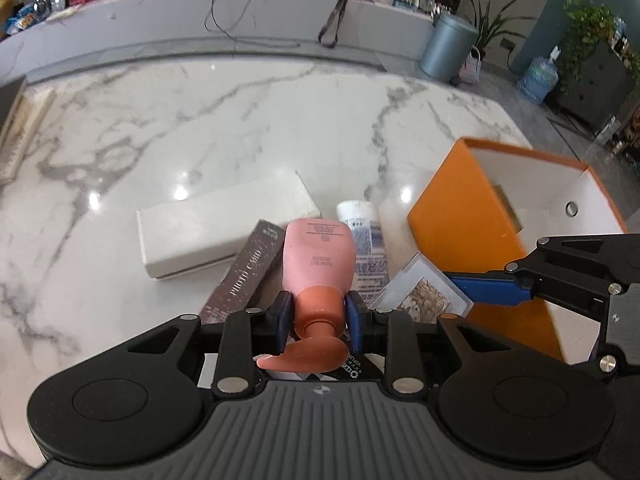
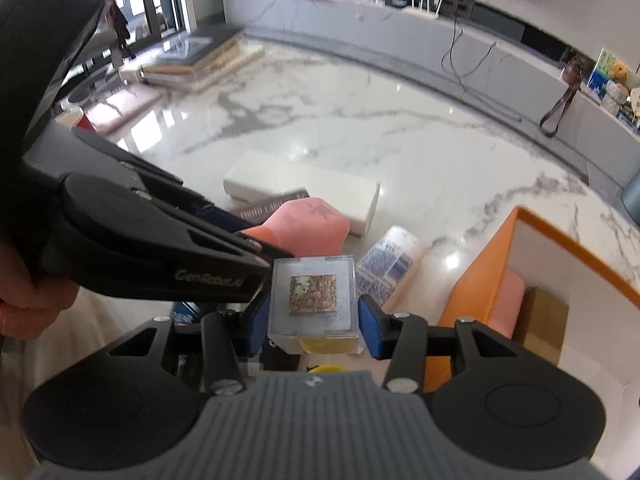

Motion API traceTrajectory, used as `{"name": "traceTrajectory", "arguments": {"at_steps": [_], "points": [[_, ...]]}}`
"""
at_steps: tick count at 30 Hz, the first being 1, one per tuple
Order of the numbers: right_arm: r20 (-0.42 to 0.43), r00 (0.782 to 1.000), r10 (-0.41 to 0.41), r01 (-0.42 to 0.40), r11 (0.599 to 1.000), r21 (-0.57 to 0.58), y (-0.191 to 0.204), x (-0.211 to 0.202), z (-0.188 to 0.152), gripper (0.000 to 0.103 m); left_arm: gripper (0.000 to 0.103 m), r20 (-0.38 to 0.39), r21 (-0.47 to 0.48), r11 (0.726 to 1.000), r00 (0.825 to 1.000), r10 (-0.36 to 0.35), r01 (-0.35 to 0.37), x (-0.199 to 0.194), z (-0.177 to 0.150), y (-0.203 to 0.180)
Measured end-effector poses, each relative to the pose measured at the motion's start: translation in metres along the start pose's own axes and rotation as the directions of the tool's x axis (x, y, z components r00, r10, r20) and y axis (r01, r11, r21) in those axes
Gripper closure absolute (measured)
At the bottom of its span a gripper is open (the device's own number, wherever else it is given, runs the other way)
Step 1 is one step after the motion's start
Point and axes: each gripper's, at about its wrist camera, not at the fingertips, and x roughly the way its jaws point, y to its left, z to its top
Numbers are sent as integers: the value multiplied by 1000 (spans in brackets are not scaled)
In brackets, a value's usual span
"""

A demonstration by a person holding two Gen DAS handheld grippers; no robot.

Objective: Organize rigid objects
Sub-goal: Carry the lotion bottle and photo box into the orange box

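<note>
On a white marble table (image 1: 240, 120), the left tool (image 1: 319, 314) is clamped on the neck of a pink plastic pump bottle (image 1: 318, 256), which points toward 12 o'clock over a dark "PHOTO CARD" box (image 1: 244, 280) and beside a white printed tube (image 1: 366, 236). The right tool (image 2: 314, 322) grips a clear plastic case holding a patterned card (image 2: 314, 296). An open orange cardboard box (image 1: 460, 216) sits at 2 o'clock; a long white box (image 1: 224, 228) lies at 11 o'clock.
</note>
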Motion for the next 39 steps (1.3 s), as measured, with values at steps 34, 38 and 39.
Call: {"name": "traceTrajectory", "arguments": {"at_steps": [34, 38, 39], "points": [[113, 962, -247, 182, 897, 403, -144, -112, -87, 55, 71, -27, 353, 931, 996, -89, 93, -10, 24, -183], [88, 966, -242, 182, 883, 433, -161, -105, -98, 55, 71, -107, 441, 893, 993, -41, 85, 12, 20, -200], [83, 968, -235, 177, 882, 437, -163, -102, -100, 55, 71, -121, 468, 880, 992, -23, 78, 17, 19, -204]]}}
